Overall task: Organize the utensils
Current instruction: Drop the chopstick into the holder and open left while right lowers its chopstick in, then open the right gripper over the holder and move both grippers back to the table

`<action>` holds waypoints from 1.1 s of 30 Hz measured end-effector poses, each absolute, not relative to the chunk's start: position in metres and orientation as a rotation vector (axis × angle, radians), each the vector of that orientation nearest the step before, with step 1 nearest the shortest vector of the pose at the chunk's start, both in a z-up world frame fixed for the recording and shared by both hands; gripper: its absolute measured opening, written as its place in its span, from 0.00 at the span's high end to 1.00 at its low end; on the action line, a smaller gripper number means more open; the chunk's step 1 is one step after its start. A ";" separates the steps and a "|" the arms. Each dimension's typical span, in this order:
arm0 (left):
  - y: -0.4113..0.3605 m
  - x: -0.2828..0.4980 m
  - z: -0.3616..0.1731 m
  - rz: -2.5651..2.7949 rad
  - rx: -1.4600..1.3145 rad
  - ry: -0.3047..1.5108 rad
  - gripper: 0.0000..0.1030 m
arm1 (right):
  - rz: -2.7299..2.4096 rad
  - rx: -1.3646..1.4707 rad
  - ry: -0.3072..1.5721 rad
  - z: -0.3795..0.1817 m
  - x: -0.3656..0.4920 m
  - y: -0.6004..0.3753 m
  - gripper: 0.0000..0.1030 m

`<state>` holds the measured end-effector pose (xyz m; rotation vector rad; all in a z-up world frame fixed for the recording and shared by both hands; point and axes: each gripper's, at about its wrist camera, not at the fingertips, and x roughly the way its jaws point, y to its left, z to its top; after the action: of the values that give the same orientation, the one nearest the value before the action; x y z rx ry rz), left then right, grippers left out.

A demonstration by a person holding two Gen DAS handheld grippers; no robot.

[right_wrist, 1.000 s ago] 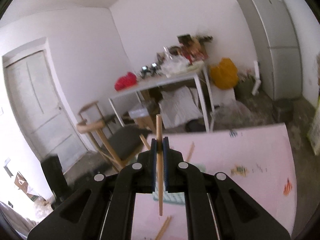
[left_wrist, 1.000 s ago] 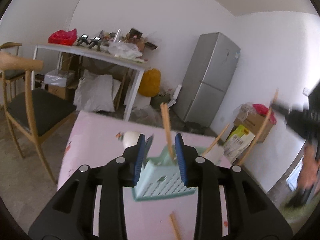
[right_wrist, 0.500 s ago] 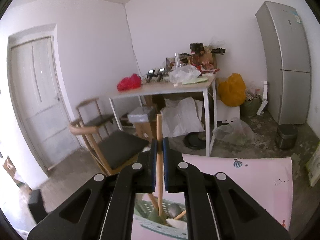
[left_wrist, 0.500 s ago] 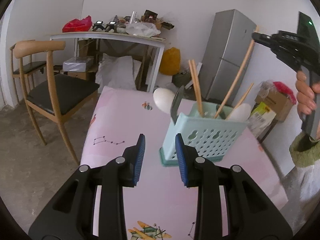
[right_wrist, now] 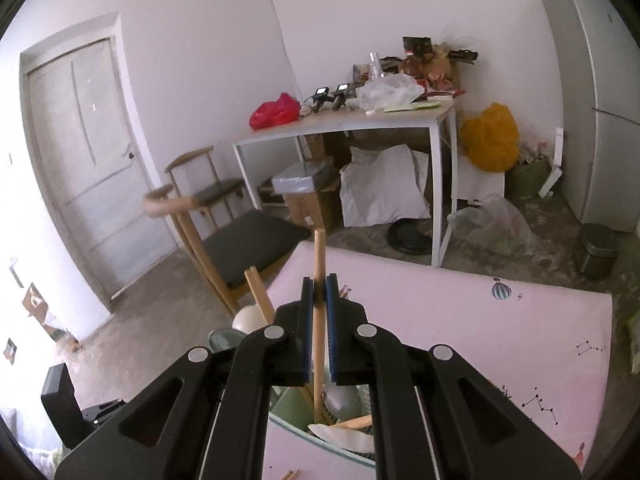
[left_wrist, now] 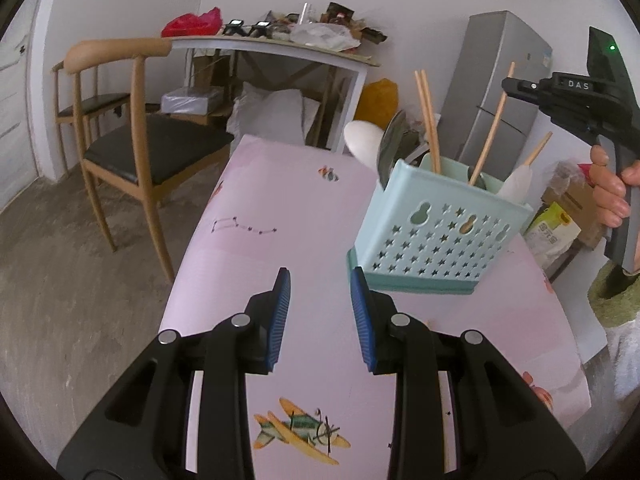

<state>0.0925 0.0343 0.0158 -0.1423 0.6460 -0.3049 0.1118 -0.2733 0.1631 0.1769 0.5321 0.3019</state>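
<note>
On the pink tabletop point(left_wrist: 280, 216), printed with a cartoon plane and constellation lines, a pale mint utensil basket point(left_wrist: 436, 232) with star-shaped holes stands at about 1 o'clock from the left gripper point(left_wrist: 318, 300). Behind it, toward 12 o'clock, a white side table point(left_wrist: 280, 50) carries a red bag point(left_wrist: 192, 26), plastic bags and small clutter, with boxes and white sacks stowed beneath. A wooden chair point(left_wrist: 132, 136) with a dark seat sits at 10 o'clock, a grey refrigerator point(left_wrist: 504, 80) at 2 o'clock, and a yellow sack point(left_wrist: 376, 98) lies on the rough concrete floor between them. The right wrist view adds a white panelled door point(right_wrist: 84, 152) at 9 o'clock.

Inside the basket stand a pair of wooden chopsticks point(left_wrist: 428, 120), a metal spoon point(left_wrist: 390, 148), a white spoon point(left_wrist: 362, 140) and, at the far end, another white utensil with a single stick beside it.

The left gripper hovers low over the tabletop with its blue-padded fingers point(left_wrist: 278, 320) moderately apart and nothing between them, the right one just beside the basket's base. The right gripper point(right_wrist: 319, 308) is above the basket, its fingers pinched narrowly on one upright chopstick point(right_wrist: 319, 264) whose lower end dips into the basket.
</note>
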 end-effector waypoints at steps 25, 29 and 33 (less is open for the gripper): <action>0.026 0.053 0.011 -0.242 -0.183 0.703 0.68 | 0.243 0.271 0.403 0.215 0.028 -0.329 0.48; 0.021 0.049 0.014 -0.246 -0.173 0.701 0.58 | 0.209 0.290 0.397 0.211 -0.005 -0.333 0.42; 0.015 0.045 0.017 -0.255 -0.150 0.699 0.48 | 0.166 0.315 0.416 0.195 -0.037 -0.336 0.41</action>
<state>0.0453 0.0154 0.0167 -0.1501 0.6993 -0.2545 -0.0365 -0.3364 0.1951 0.3149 0.4159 0.1664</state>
